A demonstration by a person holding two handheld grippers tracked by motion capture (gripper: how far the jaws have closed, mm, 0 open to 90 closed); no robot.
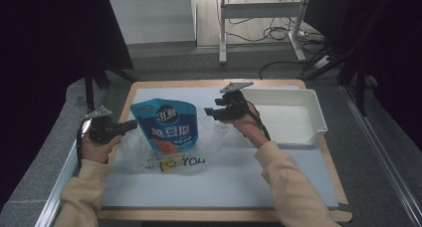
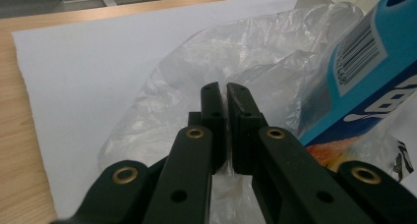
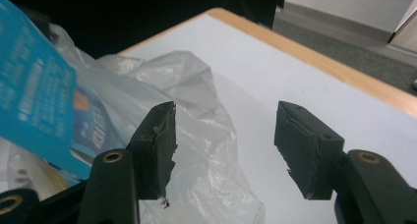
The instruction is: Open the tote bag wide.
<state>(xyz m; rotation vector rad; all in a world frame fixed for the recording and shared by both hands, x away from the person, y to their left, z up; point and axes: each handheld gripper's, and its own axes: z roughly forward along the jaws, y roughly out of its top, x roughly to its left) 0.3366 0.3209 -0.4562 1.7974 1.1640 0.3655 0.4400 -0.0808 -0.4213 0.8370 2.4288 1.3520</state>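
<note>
What I hold: my left gripper (image 1: 130, 126) is closed on the near-left edge of the clear plastic bag (image 1: 142, 146); in the left gripper view the film is pinched between its jaws, which leave barely a slit.

Free hand: my right gripper (image 1: 208, 112) has its jaws apart with nothing between them; in the right gripper view the two pads (image 3: 160, 135) stand wide over crumpled film and touch none of it.

Where the pouch is: the blue snack pouch (image 1: 166, 125) stands partly inside the bag on the white mat (image 1: 224, 179), between my two grippers, its top rising clear of the film.

Long axis: the pouch runs near to far and leans away from me, its bottom buried in the bag on the near side.

Which way from the right gripper: the pouch and the bag's loose right rim lie to the left of it and slightly nearer to me, close but not touching.

Which hand is nearer: the left one is at the bag already; the right one has a small gap left to close.

What the next move turns on, as I judge it: getting my right jaws onto that right rim, opposite my left grip, so the mouth spreads across the pouch.

Beside the work: the white tray (image 1: 313, 115) sits far right, well apart.
</note>
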